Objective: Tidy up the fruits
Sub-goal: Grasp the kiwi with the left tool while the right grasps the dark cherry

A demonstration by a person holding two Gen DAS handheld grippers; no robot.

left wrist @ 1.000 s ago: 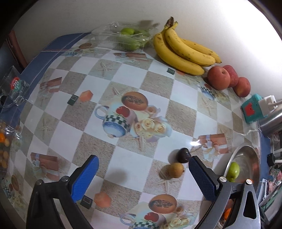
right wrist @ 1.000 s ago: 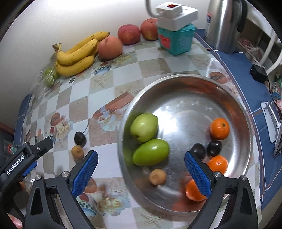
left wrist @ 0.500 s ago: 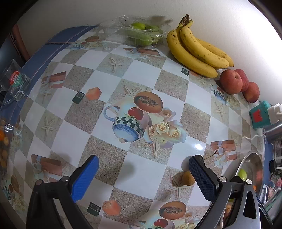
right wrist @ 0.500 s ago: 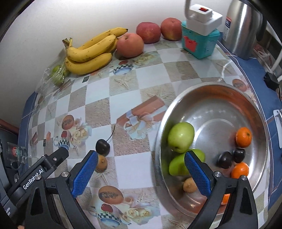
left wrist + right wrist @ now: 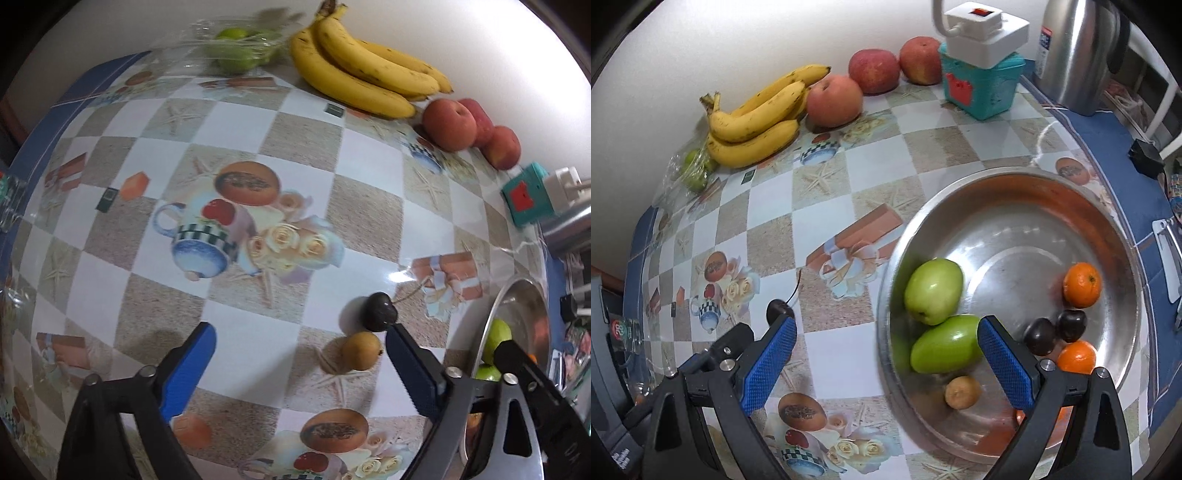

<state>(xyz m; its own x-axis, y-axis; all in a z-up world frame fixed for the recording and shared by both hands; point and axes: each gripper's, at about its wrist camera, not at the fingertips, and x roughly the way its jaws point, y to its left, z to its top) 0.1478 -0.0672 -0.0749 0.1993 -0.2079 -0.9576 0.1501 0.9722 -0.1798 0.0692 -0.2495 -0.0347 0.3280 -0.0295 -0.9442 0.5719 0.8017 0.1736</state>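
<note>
A dark cherry [image 5: 380,311] and a small yellow-brown fruit [image 5: 360,350] lie on the patterned tablecloth, just inside my left gripper's right finger. My left gripper [image 5: 300,363] is open and empty above the cloth. My right gripper [image 5: 886,354] is open and empty over the left rim of a steel bowl [image 5: 1008,184]. The bowl holds two green fruits [image 5: 933,290], oranges [image 5: 1082,285], two dark fruits [image 5: 1071,325] and a small brown fruit [image 5: 962,392]. The cherry [image 5: 778,309] also shows beside the right gripper's left finger.
Bananas [image 5: 354,70], red apples [image 5: 448,125] and a bag of green fruit [image 5: 236,48] line the back wall. A teal box with a white plug [image 5: 982,70] and a steel kettle [image 5: 1078,48] stand at the back right.
The left gripper has come closer to the cherry and the small yellow-brown fruit. The right gripper has shifted right over the bowl's left rim.
</note>
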